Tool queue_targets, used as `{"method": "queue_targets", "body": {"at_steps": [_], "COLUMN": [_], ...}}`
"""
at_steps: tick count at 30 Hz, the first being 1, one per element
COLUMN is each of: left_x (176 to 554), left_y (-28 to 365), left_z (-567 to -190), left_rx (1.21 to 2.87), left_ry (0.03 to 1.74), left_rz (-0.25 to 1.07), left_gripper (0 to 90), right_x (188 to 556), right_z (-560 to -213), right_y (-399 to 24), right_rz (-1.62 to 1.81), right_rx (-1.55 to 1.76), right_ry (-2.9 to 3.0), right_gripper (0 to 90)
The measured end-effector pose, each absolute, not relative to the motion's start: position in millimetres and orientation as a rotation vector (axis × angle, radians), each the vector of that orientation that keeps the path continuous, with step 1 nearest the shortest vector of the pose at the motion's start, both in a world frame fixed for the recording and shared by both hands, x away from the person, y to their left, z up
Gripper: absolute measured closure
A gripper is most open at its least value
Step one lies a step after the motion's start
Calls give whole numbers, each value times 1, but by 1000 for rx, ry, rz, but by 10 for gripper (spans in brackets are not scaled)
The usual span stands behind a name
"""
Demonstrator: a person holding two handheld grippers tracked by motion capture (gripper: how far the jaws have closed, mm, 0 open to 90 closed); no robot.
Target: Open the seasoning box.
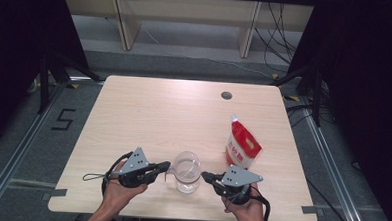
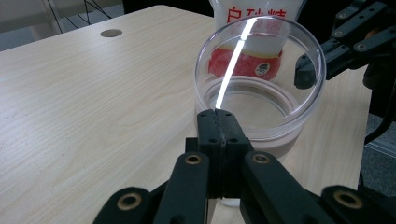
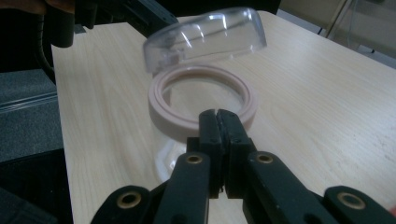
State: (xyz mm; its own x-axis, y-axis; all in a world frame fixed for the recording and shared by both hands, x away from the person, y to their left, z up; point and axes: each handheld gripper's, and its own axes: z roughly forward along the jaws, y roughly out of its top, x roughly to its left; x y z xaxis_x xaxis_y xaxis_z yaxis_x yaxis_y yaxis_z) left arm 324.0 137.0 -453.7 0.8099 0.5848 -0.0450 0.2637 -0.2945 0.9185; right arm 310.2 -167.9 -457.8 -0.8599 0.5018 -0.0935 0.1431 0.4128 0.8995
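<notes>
Your jar [image 1: 187, 172] stands upright near the front edge of the table [image 1: 149, 113], its long axis vertical and its mouth facing up, between your two grippers. Its clear hinged lid [image 3: 205, 35] is swung open and tilts up on the side of your left gripper [image 1: 167, 165]. That gripper's fingers [image 2: 223, 135] are clenched tight together at the lid's hinge edge; whether they pinch anything there, you cannot tell. Your right gripper [image 1: 203, 176] sits just beside the jar, fingers [image 3: 219, 128] pressed shut on nothing. The right gripper view shows the pale pink collar [image 3: 203, 100] around the mouth; the left gripper view shows the red and white bag [image 2: 247, 42] through the lid.
</notes>
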Motion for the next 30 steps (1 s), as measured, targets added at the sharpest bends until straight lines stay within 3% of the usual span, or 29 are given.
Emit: {"method": "queue_targets", "body": {"at_steps": [7,14,20,30], "left_x": [322,316,311,306], "left_y": [140,156,161,167], "left_z": [-453,-461,-468,-476], "left_rx": [1873,1887,1922,1960], "left_ry": [659,665,672,700], "left_rz": [359,339,349,381], "left_gripper": [863,603,439,315], "right_x": [314,315,316,316], "right_z": [-453,-448,-443,-433], "right_y": [-157,-152,-144,-129], "right_rz": [1426,1413,1429,1419], "right_rx": [528,499,471,418], "right_ry": [2319,2325,2313,2322], "right_gripper": [900,900,900,900]}}
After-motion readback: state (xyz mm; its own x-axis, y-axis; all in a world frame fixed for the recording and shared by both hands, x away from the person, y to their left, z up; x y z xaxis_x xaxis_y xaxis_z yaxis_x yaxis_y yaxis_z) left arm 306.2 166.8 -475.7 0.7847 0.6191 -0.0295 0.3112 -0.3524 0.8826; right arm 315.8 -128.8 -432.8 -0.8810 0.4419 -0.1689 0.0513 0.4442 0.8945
